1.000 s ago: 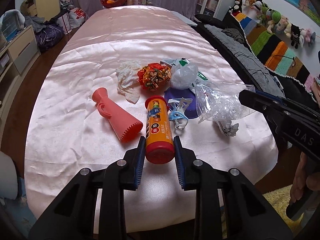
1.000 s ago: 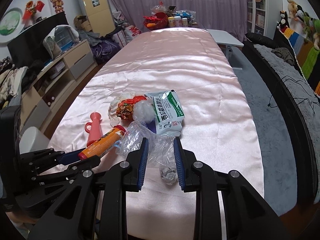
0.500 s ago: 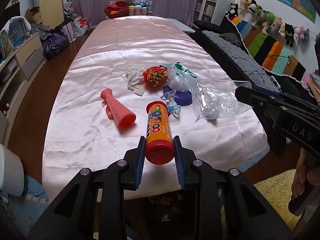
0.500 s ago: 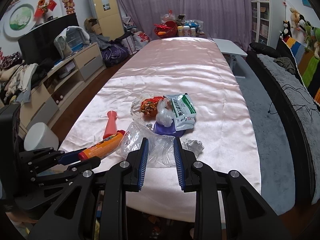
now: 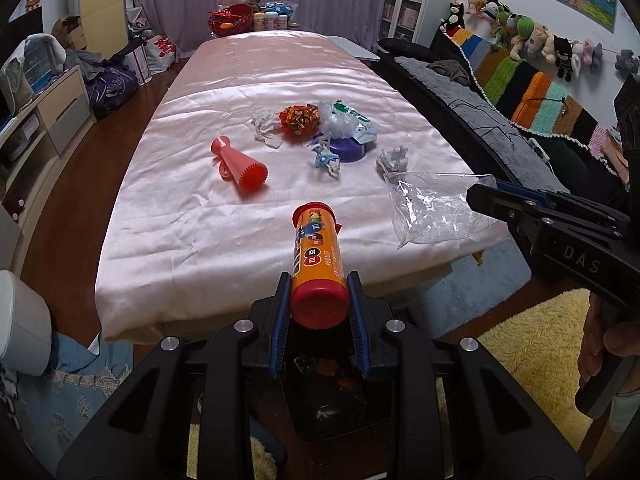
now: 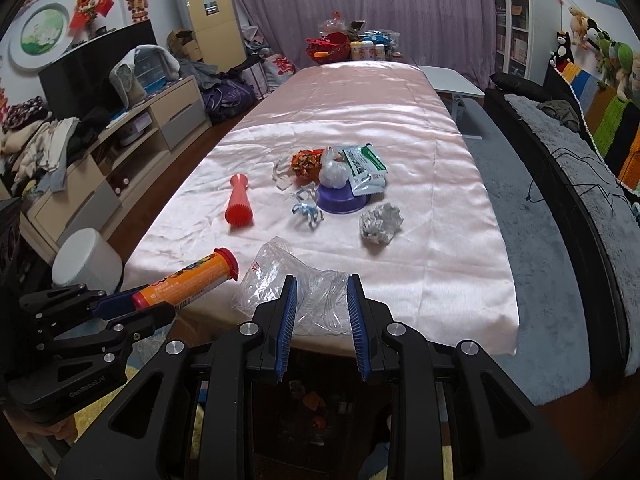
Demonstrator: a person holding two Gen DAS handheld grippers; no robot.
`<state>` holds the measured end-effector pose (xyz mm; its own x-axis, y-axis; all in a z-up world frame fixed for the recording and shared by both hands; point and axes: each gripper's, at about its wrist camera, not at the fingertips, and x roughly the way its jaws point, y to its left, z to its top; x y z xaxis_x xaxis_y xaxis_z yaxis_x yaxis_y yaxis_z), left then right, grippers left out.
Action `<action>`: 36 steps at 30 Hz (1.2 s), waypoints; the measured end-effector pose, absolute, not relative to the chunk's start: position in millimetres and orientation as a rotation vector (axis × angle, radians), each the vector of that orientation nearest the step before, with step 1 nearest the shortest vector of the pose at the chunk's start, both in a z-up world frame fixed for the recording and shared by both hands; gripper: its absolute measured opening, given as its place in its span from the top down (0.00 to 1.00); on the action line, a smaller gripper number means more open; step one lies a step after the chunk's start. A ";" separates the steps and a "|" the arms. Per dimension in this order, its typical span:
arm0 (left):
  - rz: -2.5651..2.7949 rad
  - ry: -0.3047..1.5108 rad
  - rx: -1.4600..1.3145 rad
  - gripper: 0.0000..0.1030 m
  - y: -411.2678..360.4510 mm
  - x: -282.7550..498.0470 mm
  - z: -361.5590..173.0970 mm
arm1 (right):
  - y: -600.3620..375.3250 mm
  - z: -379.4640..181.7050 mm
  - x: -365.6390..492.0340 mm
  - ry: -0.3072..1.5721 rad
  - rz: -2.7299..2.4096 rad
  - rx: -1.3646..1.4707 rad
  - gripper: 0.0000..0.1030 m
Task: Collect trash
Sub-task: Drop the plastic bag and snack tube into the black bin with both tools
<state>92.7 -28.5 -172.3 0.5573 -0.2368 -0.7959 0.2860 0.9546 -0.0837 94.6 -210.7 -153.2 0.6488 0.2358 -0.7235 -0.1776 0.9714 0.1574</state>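
My left gripper [image 5: 319,304] is shut on an orange candy tube [image 5: 316,260] with red caps and holds it in the air just off the table's near edge; the tube also shows in the right wrist view [image 6: 188,282]. My right gripper [image 6: 322,312] is shut on a clear plastic bag [image 6: 288,284], which also shows in the left wrist view [image 5: 434,208]. Both grippers hover over a dark bin [image 5: 332,400] on the floor. On the pink tablecloth [image 5: 248,92] remain a crumpled paper ball [image 6: 380,222], a purple bowl [image 6: 342,200], a wipes pack [image 6: 366,168], a candy-wrapper ball [image 6: 306,162] and a red cone toy [image 6: 239,200].
A white bin [image 6: 86,260] stands on the floor to the left. A black sofa [image 6: 568,168] with a grey throw runs along the right. A drawer cabinet [image 6: 120,148] lines the left wall. A yellow rug [image 5: 532,352] lies at the table's near end.
Both grippers have pulled back from the table toward its near edge, carrying the tube and the plastic bag. The crumpled paper ball is now uncovered on the cloth.
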 end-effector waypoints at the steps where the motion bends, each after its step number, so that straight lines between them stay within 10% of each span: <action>1: -0.309 0.935 0.057 0.75 -28.1 88.4 -174.5 | -211.0 -155.9 91.0 0.837 0.230 0.073 0.74; 32: -0.329 1.215 0.025 0.74 -26.4 52.3 -289.4 | -199.1 -280.9 57.9 1.158 0.214 0.108 0.70; 36: -0.325 1.233 0.016 0.64 -26.4 55.8 -293.0 | -198.6 -283.9 59.7 1.162 0.219 0.130 0.43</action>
<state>55.8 -26.4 -293.0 0.2919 -0.2349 -0.9272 0.2525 0.9539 -0.1622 59.7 -198.6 -283.9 0.3794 0.2375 -0.8942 -0.1036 0.9713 0.2140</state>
